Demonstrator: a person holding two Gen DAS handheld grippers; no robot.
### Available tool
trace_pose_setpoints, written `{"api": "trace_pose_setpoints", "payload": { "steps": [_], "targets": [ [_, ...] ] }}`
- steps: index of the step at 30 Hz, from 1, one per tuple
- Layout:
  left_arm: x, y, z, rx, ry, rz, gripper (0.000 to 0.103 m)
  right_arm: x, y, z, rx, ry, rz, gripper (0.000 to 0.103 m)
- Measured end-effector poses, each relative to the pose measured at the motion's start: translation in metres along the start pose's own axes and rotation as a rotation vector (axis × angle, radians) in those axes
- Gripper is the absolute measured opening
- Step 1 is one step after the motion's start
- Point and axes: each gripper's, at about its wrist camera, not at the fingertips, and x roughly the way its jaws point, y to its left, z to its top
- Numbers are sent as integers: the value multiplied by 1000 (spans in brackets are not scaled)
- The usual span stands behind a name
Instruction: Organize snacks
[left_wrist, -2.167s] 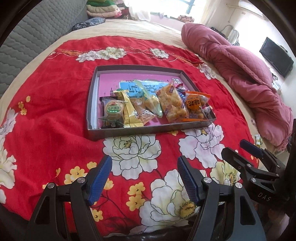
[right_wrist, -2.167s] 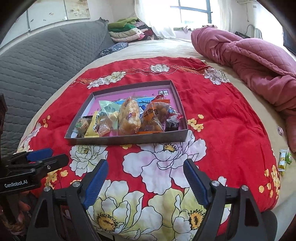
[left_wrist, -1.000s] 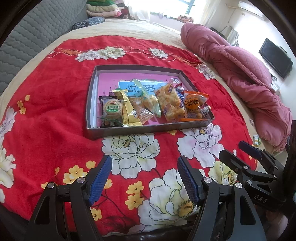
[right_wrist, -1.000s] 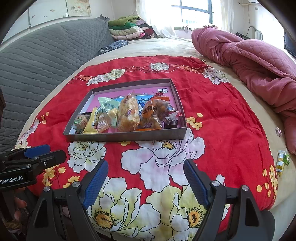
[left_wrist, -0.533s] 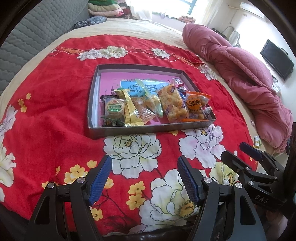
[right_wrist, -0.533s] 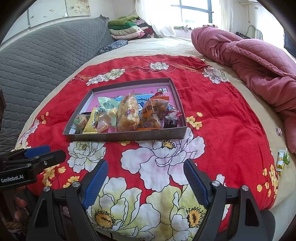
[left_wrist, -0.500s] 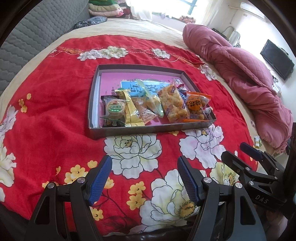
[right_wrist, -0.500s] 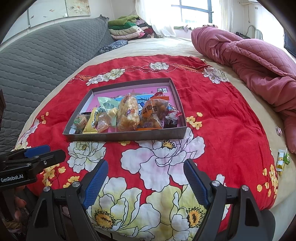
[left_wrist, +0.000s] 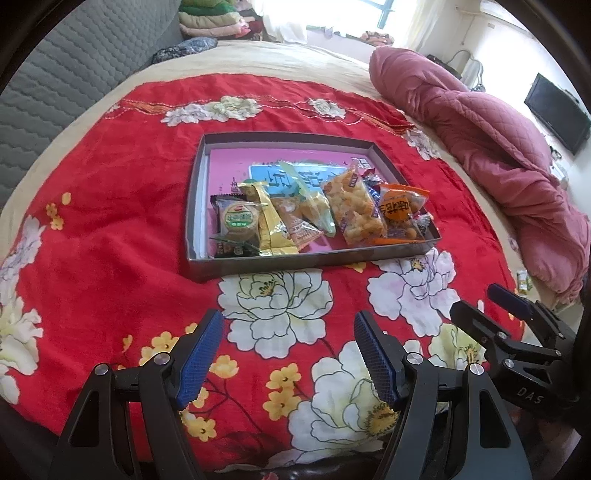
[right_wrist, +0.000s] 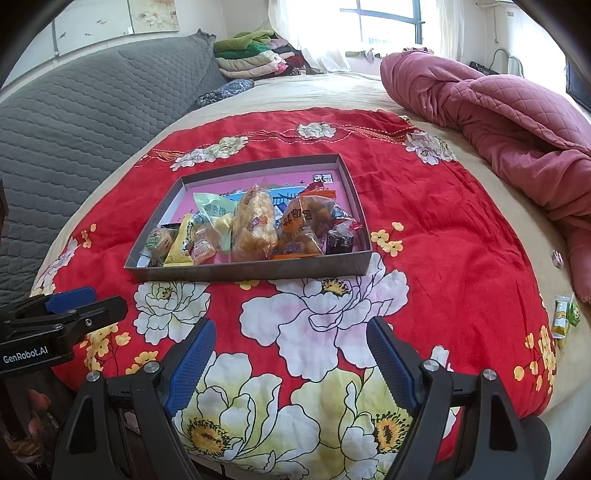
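We see left gripper (left_wrist: 288, 354) fingers spread wide, nothing between; right gripper (right_wrist: 291, 363) same. Both hover over red floral blanket (right_wrist: 443, 240), well short of grey tray (left_wrist: 295, 260). Snacks (left_wrist: 317, 214) piled along tray's near side, overlapping; small ones at back partly hidden, labels unreadable. Two stray packets (right_wrist: 564, 317) at bed edge, right. Pink quilt (right_wrist: 517, 110) beyond.

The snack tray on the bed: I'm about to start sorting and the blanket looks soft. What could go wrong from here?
1. The tray sits on a soft red blanket; pressing down could tip it.
2. The packets overlap near the front wall, so the puffed snack bag may drag neighbours along.
3. Small packets at the bed's right edge could slide off.
Both the left hand-held gripper and the right hand-held gripper are open and empty.
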Motion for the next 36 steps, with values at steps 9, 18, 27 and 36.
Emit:
{"api": "trace_pose_setpoints", "payload": {
  "steps": [9, 18, 27, 36],
  "targets": [
    [-1, -1, 1, 8, -6, 14, 75, 1, 0, 0, -1, 5, -2, 83],
    [0, -3, 0, 7, 0, 13, 75, 2, 0, 0, 1, 4, -1, 83],
    [-2, -2, 1, -7, -16, 7, 75, 3, -1, 0, 2, 2, 0, 83],
    [4, 25, 11, -87, -52, 70, 75, 20, -31, 4, 70, -17, 18, 83]
  ]
}}
